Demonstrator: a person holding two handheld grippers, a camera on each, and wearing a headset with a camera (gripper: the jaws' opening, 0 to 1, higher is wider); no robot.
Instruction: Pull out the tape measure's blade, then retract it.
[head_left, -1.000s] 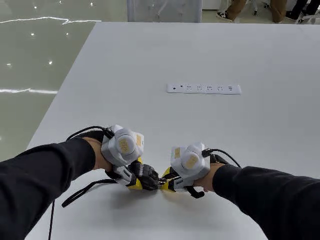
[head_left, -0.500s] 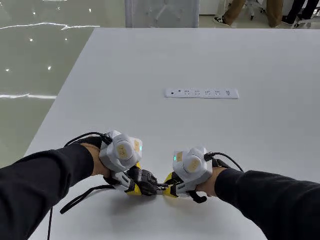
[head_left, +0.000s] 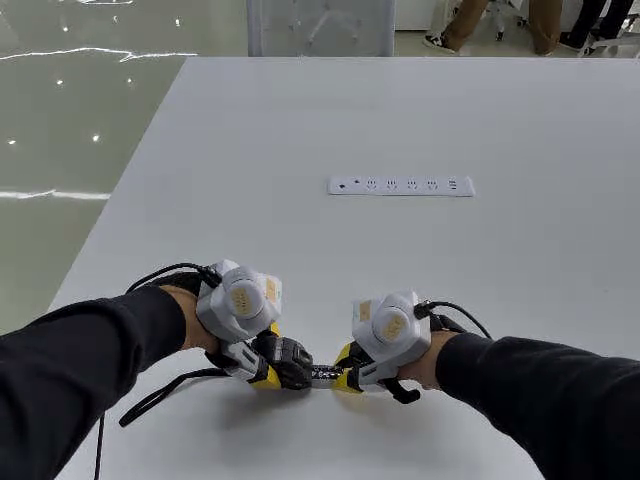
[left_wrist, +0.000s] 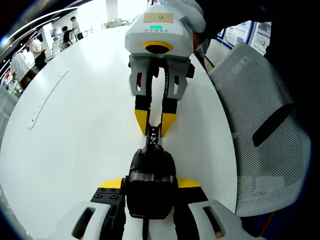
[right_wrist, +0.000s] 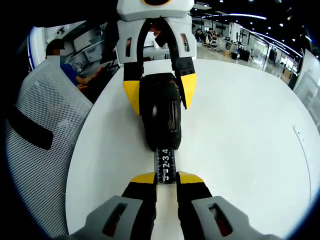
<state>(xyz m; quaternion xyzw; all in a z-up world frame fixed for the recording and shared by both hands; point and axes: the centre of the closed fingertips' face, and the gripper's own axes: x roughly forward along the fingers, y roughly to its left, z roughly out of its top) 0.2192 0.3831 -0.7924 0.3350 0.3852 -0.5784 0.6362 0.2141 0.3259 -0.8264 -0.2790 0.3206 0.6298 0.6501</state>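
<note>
A black tape measure case rests near the front edge of the white table, held between the yellow-tipped jaws of my left gripper. In the left gripper view the case sits between my left gripper's jaws. A short length of blade with printed numbers runs from the case to my right gripper, which is shut on the blade's end. The right gripper view shows the blade leaving the case and entering my right gripper.
A white power strip lies flat mid-table, well beyond the grippers. A black cable trails from the left hand toward the front left corner. A grey mesh chair stands beside the table. People stand at the room's far end.
The right gripper has moved slightly right, away from the case, and a short stretch of blade now shows between the two grippers. The left gripper holds its place.
</note>
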